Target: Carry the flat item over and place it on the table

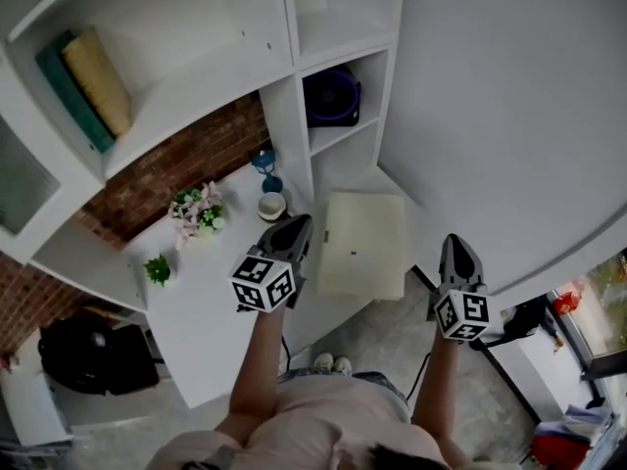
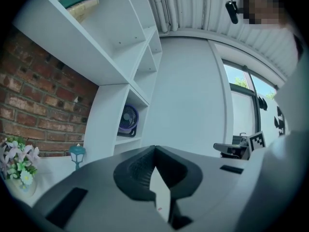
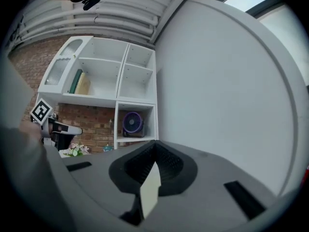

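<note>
The pale cream flat rectangular panel (image 1: 364, 243) hung between the two grippers, beside the white table's (image 1: 201, 311) right end. The left gripper (image 1: 294, 231) and right gripper (image 1: 457, 249) each had their jaws closed on a thin panel edge. Judged from the head view, the table lay to the left, nearer the left gripper.

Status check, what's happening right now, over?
Left gripper, right gripper shut on flat panel. Panel held up near table. Flowers, cup at far end.
</note>
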The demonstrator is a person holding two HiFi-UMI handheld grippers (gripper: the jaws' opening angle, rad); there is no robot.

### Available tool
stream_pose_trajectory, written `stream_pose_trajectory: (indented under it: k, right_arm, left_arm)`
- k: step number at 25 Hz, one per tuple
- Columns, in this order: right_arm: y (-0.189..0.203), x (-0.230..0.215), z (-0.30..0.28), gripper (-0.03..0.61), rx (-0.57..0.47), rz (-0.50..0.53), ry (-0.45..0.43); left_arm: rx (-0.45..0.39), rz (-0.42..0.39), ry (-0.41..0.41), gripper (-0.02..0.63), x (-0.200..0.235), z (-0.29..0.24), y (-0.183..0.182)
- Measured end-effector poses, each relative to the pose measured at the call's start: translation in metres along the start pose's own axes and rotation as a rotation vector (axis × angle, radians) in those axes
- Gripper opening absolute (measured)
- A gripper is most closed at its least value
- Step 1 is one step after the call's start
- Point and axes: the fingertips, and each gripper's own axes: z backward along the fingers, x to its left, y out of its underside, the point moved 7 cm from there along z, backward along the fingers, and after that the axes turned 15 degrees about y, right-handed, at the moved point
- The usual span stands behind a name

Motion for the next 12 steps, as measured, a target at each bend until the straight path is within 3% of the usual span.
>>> stream_pose_trajectory:
  k: [12]
  right_arm:
    - [-0.0007,-0.0059,-0.0012,0.015,-0.006,0.018,0.008]
  left_arm:
    - [0.019,0.030,0.012,0.028,0.0010,-0.0059,0.0075]
